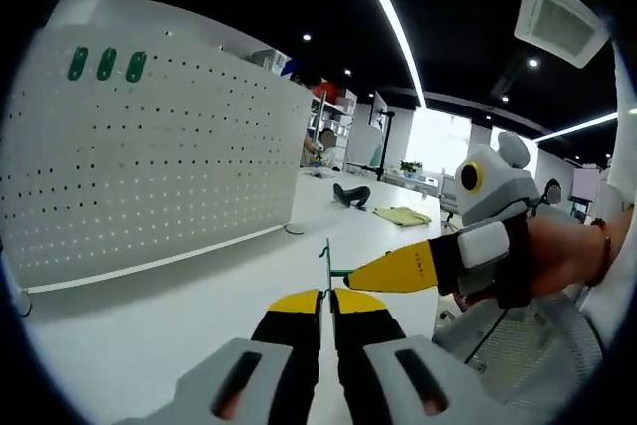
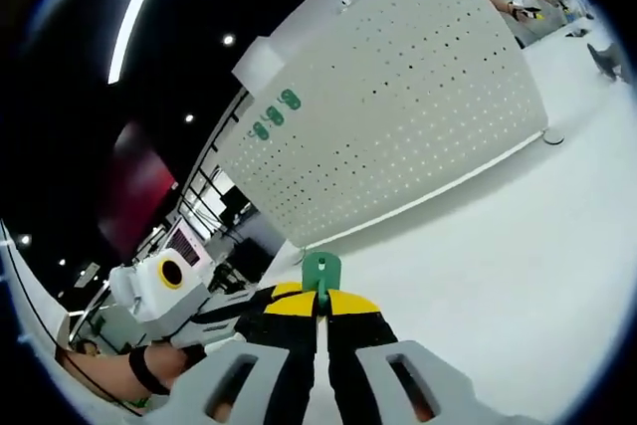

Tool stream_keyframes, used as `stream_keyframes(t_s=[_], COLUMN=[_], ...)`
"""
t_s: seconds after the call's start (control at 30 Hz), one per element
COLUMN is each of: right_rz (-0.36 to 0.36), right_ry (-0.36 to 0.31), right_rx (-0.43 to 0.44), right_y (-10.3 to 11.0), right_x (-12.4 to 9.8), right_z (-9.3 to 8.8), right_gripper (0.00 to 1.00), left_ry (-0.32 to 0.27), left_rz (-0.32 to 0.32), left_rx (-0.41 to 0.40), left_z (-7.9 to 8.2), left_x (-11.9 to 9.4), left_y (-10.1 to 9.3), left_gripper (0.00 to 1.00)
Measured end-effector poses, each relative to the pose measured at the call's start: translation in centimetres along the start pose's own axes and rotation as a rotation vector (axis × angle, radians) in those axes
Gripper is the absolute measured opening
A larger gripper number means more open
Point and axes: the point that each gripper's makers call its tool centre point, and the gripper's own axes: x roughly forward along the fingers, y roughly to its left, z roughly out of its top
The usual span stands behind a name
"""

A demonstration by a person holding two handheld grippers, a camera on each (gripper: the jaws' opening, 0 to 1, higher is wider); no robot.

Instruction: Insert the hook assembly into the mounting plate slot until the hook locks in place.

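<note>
The white perforated mounting plate (image 1: 159,176) (image 2: 398,116) stands upright on the table, with three green hooks (image 1: 106,64) (image 2: 274,114) seated near its top corner. A green hook assembly (image 1: 326,261) (image 2: 321,271) is held in the air in front of the plate, well short of it. My left gripper (image 1: 323,298) is shut, and the hook's thin edge rises from between its yellow tips. My right gripper (image 2: 320,308) is shut on the hook's green tab. In the left gripper view the right gripper (image 1: 398,271) comes in from the right and meets the hook. The left gripper (image 2: 261,304) enters the right gripper view from the left.
A white table (image 1: 149,325) (image 2: 518,276) spreads below the plate. A small round disc (image 1: 294,229) (image 2: 553,136) lies by the plate's far corner. Farther back lie a dark object (image 1: 350,194) and a yellow cloth (image 1: 402,215). A person's hand (image 1: 567,256) grips the right tool.
</note>
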Motion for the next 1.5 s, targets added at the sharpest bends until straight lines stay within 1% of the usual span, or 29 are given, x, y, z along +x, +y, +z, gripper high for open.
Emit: stream_keyframes(t_s=[0.13,0.27,0.33,0.43,0.5,0.63,0.8,0.97,1.17,1.3,1.37,1.43,1.5], right_rz=[0.003,-0.005,-0.007,-0.004,-0.004,0.003,0.017,0.015,0.032,0.016,0.022,0.023,0.02], right_ry=[-0.009,-0.02,-0.017,-0.021,-0.015,-0.02,-0.018,-0.019,-0.032,-0.035,-0.035,-0.042,-0.053], right_rx=[-0.006,-0.014,-0.025,-0.023,-0.044,-0.059,-0.085,-0.121,-0.122,-0.142,-0.141,-0.144,-0.165], right_y=[0.0,0.4,0.4,0.6,0.8,1.1,1.8,2.0,2.6,2.7,2.8,2.9,3.2], right_x=[0.0,0.0,0.1,0.1,0.2,0.4,0.7,1.0,1.2,1.4,1.6,1.7,1.7], right_z=[0.1,0.4,0.4,0.5,0.4,0.7,1.0,1.4,2.1,2.5,2.6,2.9,3.4], right_gripper=[0.01,0.01,0.01,0.01,0.01,0.01,0.01,0.01,0.01,0.01,0.01,0.01,0.01], left_ry=[-0.008,-0.012,-0.014,-0.024,-0.017,-0.017,-0.024,-0.045,-0.053,-0.064,-0.071,-0.078,-0.083], left_rz=[0.001,0.005,0.004,0.013,0.013,0.016,0.023,0.044,0.072,0.09,0.112,0.121,0.137], left_rx=[0.021,0.014,-0.002,0.0,0.0,0.006,0.007,0.002,0.007,0.017,0.023,0.019,0.024], left_z=[0.3,0.5,0.6,0.8,0.6,0.7,0.7,1.2,1.4,1.7,1.9,2.0,2.2], left_x=[-0.1,-0.1,-0.2,-0.4,-0.4,-0.9,-1.7,-2.7,-3.8,-4.6,-5.1,-5.5,-5.9], left_y=[0.0,0.2,0.2,0.2,0.3,0.2,0.4,0.6,0.9,1.0,1.3,1.4,1.6], left_gripper=[0.04,0.05,0.05,0.05,0.06,0.09,0.1,0.11,0.13,0.16,0.16,0.17,0.18])
